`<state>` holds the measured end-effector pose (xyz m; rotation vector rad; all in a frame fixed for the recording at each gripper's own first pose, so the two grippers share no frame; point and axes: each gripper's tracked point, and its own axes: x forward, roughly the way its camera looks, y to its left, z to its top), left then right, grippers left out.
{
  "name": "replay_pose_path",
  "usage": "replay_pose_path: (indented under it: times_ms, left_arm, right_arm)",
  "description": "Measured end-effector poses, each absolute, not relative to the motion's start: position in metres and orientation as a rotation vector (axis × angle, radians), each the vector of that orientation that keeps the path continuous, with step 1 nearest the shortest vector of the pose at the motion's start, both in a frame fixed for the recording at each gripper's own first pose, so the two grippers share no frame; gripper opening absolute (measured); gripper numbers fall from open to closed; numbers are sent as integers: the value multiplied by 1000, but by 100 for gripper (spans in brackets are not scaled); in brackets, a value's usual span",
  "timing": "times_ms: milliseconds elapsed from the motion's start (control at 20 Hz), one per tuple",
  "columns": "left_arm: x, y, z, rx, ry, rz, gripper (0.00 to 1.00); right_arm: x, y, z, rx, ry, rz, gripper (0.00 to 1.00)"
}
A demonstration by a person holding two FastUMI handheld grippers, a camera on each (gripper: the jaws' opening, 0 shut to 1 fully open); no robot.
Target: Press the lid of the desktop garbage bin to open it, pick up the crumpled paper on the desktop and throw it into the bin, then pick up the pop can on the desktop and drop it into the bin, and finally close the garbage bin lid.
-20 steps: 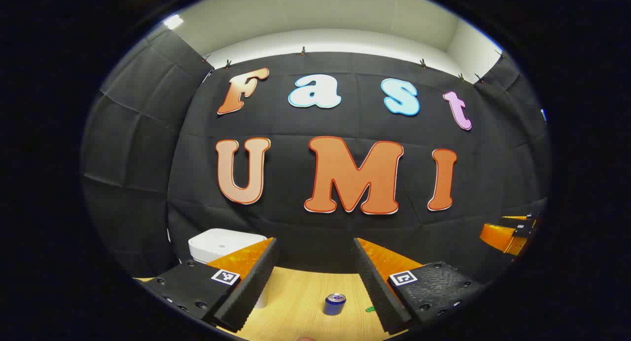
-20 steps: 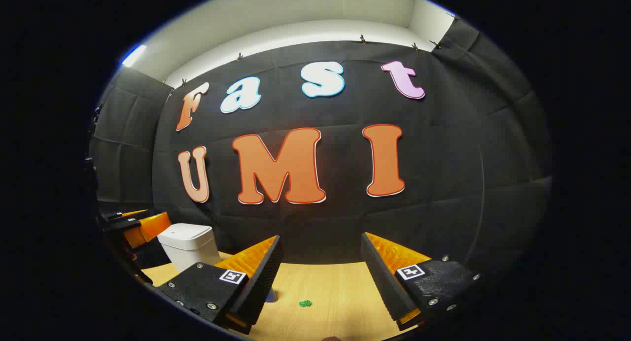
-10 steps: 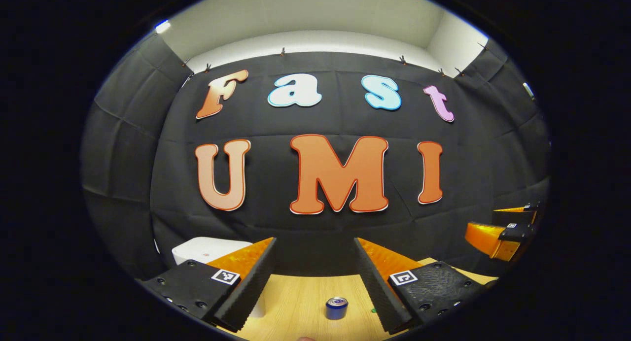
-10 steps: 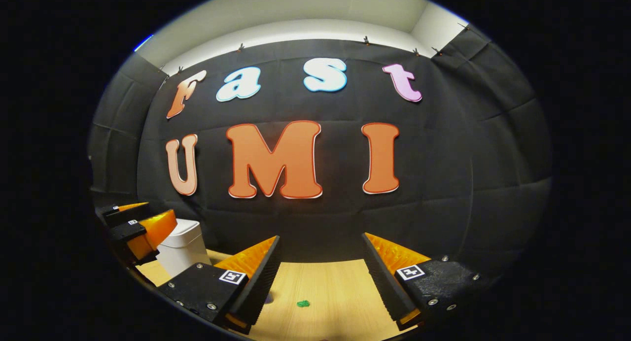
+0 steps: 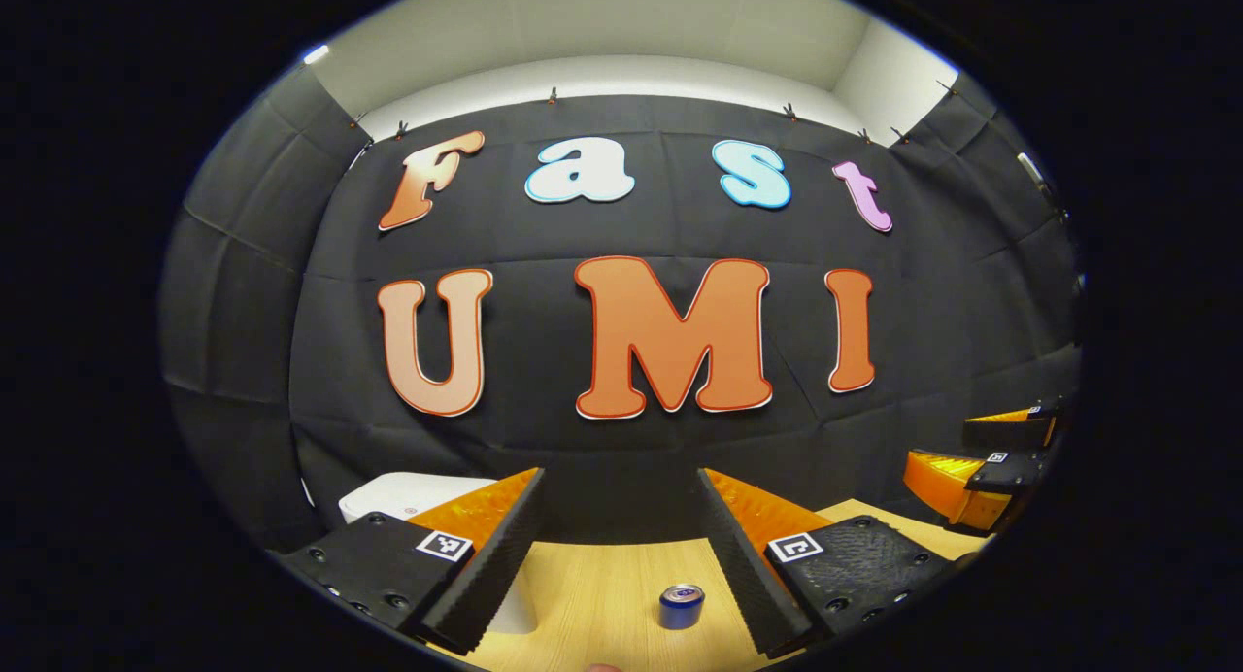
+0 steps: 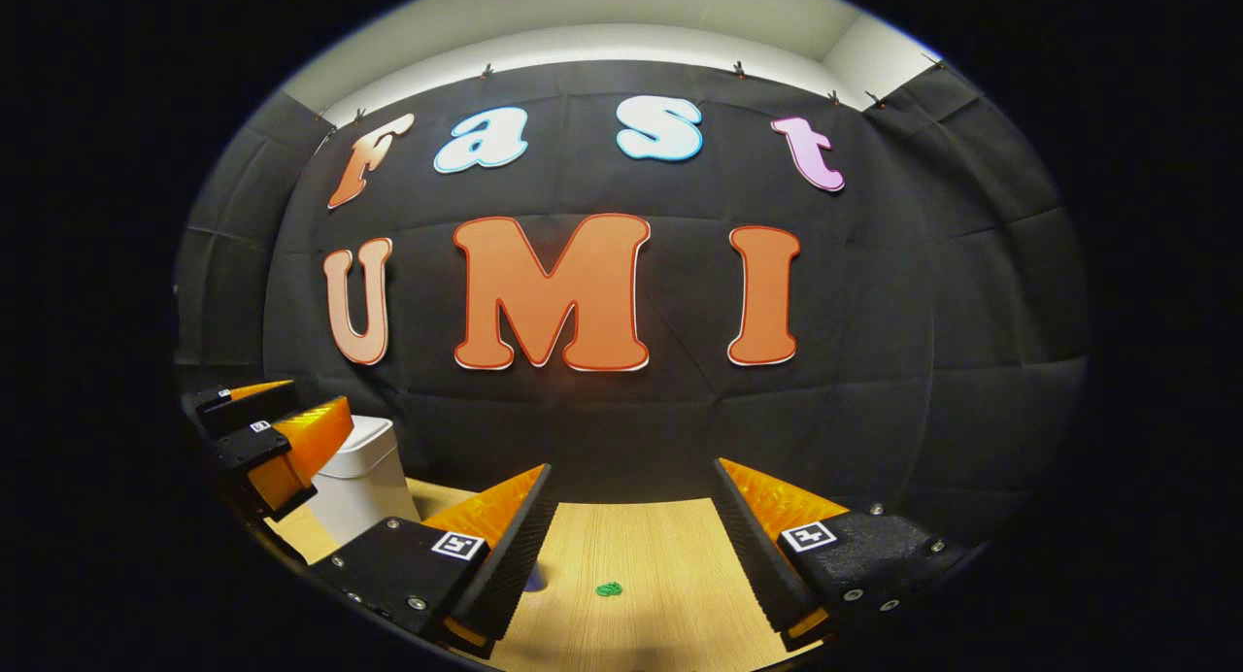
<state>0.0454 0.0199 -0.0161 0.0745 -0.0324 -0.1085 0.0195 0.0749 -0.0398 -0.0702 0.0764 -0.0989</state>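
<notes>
Your left hand-held gripper (image 5: 619,555) hangs wide and empty above the counter (image 5: 602,594), and the white garbage bin (image 5: 408,494) sits just ahead of it on its left side, half hidden behind its left finger — lid flat and closed, so the press is not yet done. This gripper is the nearer one; in the right gripper view its fingers hover beside the bin's top. Your right hand-held gripper (image 6: 631,555) is also wide and empty, well apart from the bin, with the green crumpled paper (image 6: 609,588) lying between its fingers. The blue pop can (image 5: 682,605) stands upright.
</notes>
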Motion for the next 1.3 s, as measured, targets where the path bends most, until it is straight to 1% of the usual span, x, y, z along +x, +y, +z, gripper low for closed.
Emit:
replay_pose_path:
  times_ms: [200, 250, 300, 350, 400, 600, 700, 950, 1000, 1050, 1300]
  left_arm:
    - [47, 29, -24, 67, -7, -87, 94]
    - [46, 31, -25, 66, -1, -81, 94]
    - [46, 33, -26, 67, 5, -75, 94]
    - [46, 34, -29, 67, 12, -72, 93]
    - [46, 33, -30, 65, 18, -72, 94]
    - [45, 38, -30, 84, 23, -64, 95]
    - [45, 46, -25, 98, 11, -45, 93]
    - [42, 54, -28, 103, 29, -23, 93]
    - [41, 54, -28, 108, 30, -25, 94]
    - [39, 53, -26, 112, 25, -25, 93]
    - [34, 68, -17, 119, 1, 10, 94]
  right_arm:
    - [21, 77, -45, -72, 92, -102, 95]
    - [21, 78, -45, -77, 91, -101, 100]
    - [20, 79, -45, -82, 92, -101, 95]
    - [21, 80, -45, -86, 93, -99, 100]
    - [21, 82, -46, -90, 94, -97, 95]
    - [25, 87, -51, -82, 103, -81, 95]
    - [27, 91, -56, -80, 116, -70, 95]
    - [30, 102, -58, -78, 120, -41, 95]
    - [30, 105, -58, -79, 119, -37, 95]
    - [30, 106, -58, -81, 120, -33, 95]
    - [32, 107, -65, -77, 145, -25, 95]
